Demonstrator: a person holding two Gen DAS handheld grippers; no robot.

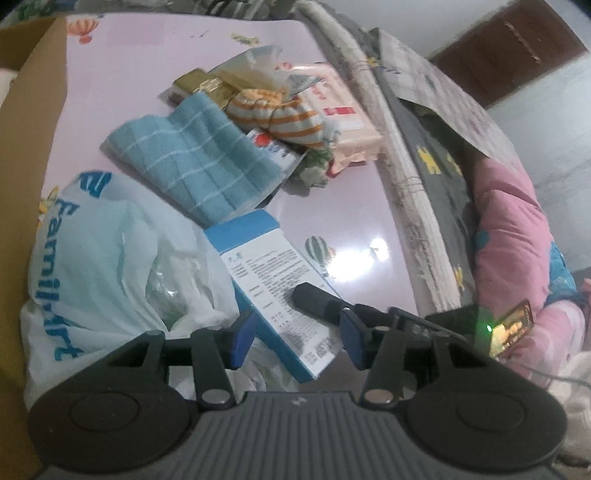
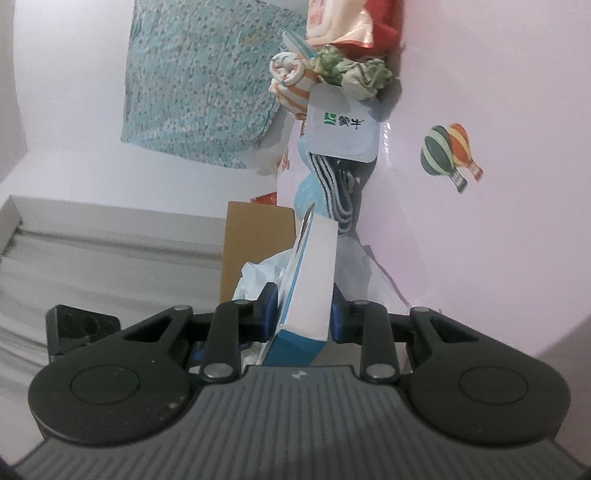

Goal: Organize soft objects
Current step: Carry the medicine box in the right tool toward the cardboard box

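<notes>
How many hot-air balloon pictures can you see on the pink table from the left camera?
2. One balloon picture sits at the far left corner, another balloon picture beside the blue box. Clutter may hide more.

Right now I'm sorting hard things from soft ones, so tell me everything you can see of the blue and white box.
The box is flat, rectangular cardboard, blue-edged, with a white face of small print. It lies tilted against the plastic bag, and the right hand-held gripper has it edge-on between its pads.
</notes>
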